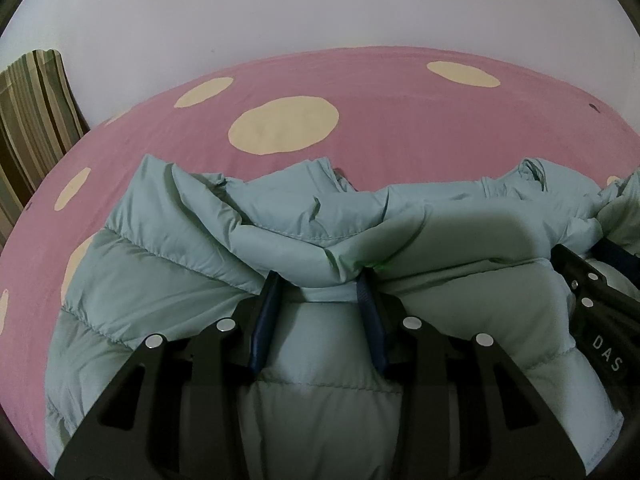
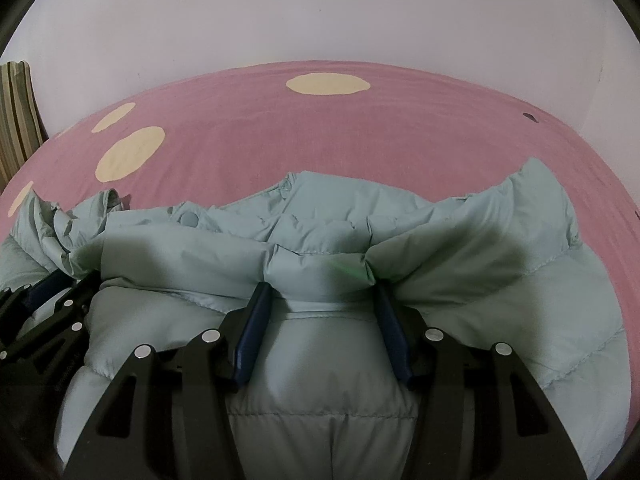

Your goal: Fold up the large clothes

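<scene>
We see a pale blue-green puffer jacket [image 1: 168,264] spread across a bed under a pink sheet [image 1: 380,140] dotted with cream circles, a white wall [image 1: 320,8] behind. Its quilted panels are puffy, stitched in horizontal seams, and the far edge lies rumpled in soft peaks; a snap button [image 2: 189,220] shows near the collar area. The left gripper [image 1: 320,280] pinches a bunched fold of the jacket between its dark blue pads, the cloth pulled taut into a ridge. The right gripper [image 2: 322,286] likewise has a thick fold of the padded fabric between its pads, just beside the left. A striped cushion [image 1: 32,120] stands at the bed's left edge.
</scene>
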The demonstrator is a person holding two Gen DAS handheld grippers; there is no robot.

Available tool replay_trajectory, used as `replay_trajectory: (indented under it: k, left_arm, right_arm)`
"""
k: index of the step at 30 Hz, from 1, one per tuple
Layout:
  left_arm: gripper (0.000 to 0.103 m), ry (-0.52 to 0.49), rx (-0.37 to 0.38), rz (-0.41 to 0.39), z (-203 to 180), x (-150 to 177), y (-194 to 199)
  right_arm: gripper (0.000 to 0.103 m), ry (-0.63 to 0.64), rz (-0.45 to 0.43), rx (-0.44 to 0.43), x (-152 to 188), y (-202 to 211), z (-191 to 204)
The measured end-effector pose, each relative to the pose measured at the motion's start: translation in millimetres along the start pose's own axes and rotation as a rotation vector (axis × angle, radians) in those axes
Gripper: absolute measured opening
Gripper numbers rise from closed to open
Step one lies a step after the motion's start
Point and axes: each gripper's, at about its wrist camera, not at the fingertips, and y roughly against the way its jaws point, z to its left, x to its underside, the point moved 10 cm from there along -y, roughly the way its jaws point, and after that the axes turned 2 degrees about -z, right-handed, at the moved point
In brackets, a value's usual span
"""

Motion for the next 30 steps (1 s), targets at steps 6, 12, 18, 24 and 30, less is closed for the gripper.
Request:
replay_trajectory:
  k: [6, 12, 18, 24, 30]
  left_arm:
    - [0.039, 0.009, 0.009, 0.000, 0, 0, 0]
    - [0.044, 0.032, 0.049, 0.015, 3, -5, 9]
    - [0.063, 0.026, 0.101, 0.002, 29, 0, 46]
    - [0.067, 0.168, 0.075, -0.003, 98, 20, 77]
    - [0.075, 0.279, 0.078, 0.048, 150, 55, 77]
  right_arm:
    - [0.054, 0.002, 0.000, 0.003, 0, 0, -2]
    - [0.056, -0.005, 0.002, 0.003, -4, 7, -4]
    - [0.054, -0.076, -0.034, -0.039, -12, 46, -11]
    - [0.036, -0.041, -0.064, -0.164, -5, 94, 30]
    - [0.036, -0.018, -0.016, -0.193, 16, 91, 59]
